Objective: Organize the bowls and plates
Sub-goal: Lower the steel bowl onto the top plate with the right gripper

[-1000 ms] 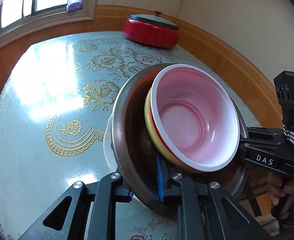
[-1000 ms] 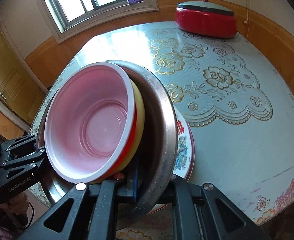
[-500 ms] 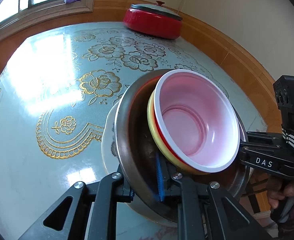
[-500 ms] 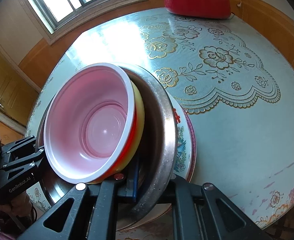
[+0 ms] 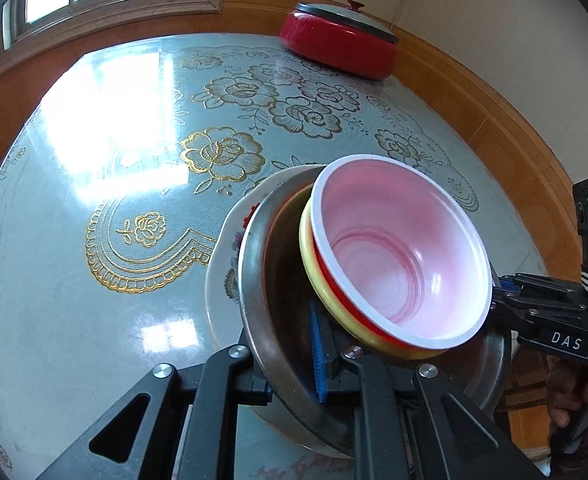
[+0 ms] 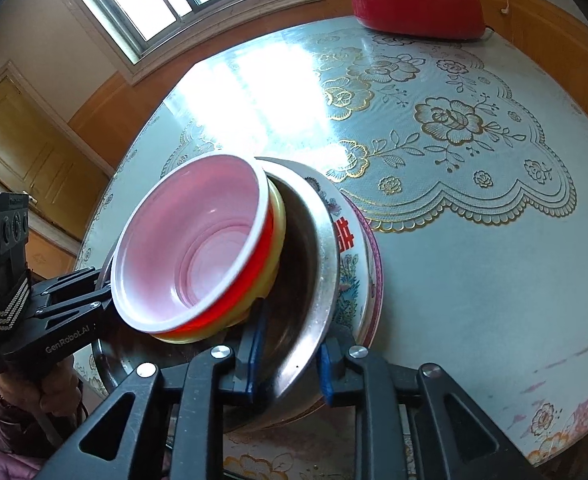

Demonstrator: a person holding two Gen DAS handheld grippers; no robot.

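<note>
**Right tongs letting go of the steel bowl's rim**

Your right gripper (image 6: pixel 285 364) has just been opening; in the right-wrist view, lower centre, its blue pads now stand apart with the rim of the wide stainless-steel bowl (image 6: pixel 318 264) between them, the right-hand pad clear of the metal, whereas half a second ago they pinched that rim. Your left gripper (image 5: pixel 294 360) is pressed tight on the opposite rim of the same bowl, at lower centre of the left-wrist view; so for now the stack's steadiness rests on that one grip and on whatever lies beneath.

The stack sits at the near edge of the round glass-topped table with the gold-flowered cloth (image 5: pixel 133 160), lower right in the left-wrist frame; the white-rimmed pink plastic bowl (image 5: pixel 402 264) nests in a yellow bowl (image 5: pixel 314 276), both inside the steel one, over a flower-painted white porcelain plate (image 6: pixel 350 256). It has come lower, nearer the plate; I judge the set-down nearly done, though contact is hidden.

The bowls are round, so no long axis; their mouths tilt up and toward you, the inner pair leaning toward your left side. The red lidded pot (image 5: pixel 342 48) stands well apart, upper right.
</note>
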